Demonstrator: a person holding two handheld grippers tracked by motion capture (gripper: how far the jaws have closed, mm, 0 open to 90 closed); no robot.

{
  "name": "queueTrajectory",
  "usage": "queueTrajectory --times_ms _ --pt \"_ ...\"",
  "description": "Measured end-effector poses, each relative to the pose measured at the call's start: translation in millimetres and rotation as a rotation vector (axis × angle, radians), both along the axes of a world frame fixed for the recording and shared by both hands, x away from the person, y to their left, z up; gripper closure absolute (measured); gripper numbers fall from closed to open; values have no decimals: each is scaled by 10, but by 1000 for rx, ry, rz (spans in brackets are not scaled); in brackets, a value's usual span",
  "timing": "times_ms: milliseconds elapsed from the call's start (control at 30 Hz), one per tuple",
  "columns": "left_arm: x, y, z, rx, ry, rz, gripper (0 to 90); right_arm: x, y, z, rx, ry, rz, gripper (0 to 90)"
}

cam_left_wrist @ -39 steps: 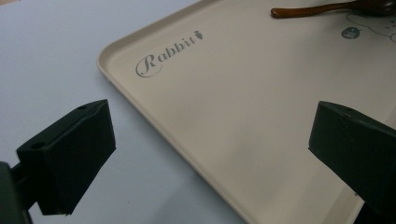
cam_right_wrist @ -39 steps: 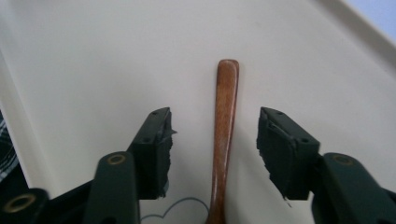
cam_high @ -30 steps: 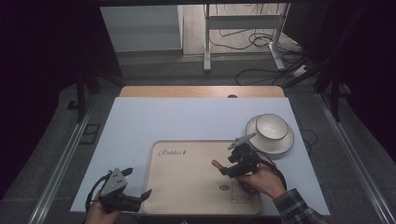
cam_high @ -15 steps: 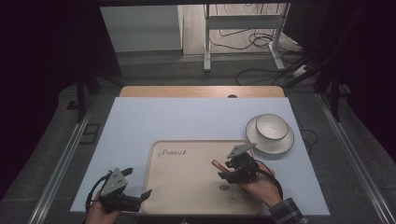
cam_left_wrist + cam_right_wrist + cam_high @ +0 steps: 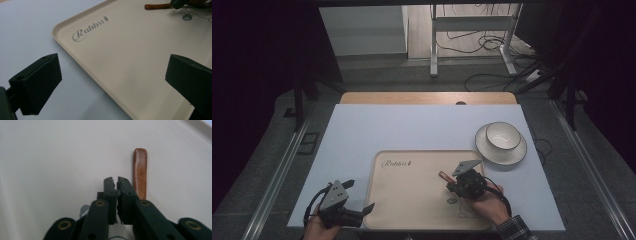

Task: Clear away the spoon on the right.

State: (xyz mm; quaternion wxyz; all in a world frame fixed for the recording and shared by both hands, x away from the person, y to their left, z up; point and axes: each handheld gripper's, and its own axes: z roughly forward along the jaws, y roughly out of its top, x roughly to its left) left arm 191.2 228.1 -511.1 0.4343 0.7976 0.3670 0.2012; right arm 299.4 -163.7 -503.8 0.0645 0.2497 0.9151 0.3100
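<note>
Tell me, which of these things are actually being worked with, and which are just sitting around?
Seemingly in use:
right gripper, shut, over the tray
brown wooden handle lying beside its jaws
cream tray
left gripper, open at the tray's edge

Just lying about:
bowl on its saucer

Cream rectangular tray: smooth, faint sheen, plastic-looking. On it, brown wooden handle, grainy, satin. Beside the tray, white glossy ceramic bowl. Pale blue tabletop underneath: matt.

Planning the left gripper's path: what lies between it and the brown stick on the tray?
Bare tray surface with the "Rabbit" print, per the left gripper view; brown stick beyond.
</note>
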Motion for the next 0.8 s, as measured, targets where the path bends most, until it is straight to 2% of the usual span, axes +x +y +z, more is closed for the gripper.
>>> queueTrajectory --times_ms 200,467,800 --pt "1 -2 0 0 0 -2 3 -6 11 -37 0 13 1 897" --pt "0 -5 0 1 0 -4 3 6 -1 -97 -6 1 4 897" --pt "-3 -8 1 6 -3 -7 3 56 -94 -90 -10 -26 -54 897"
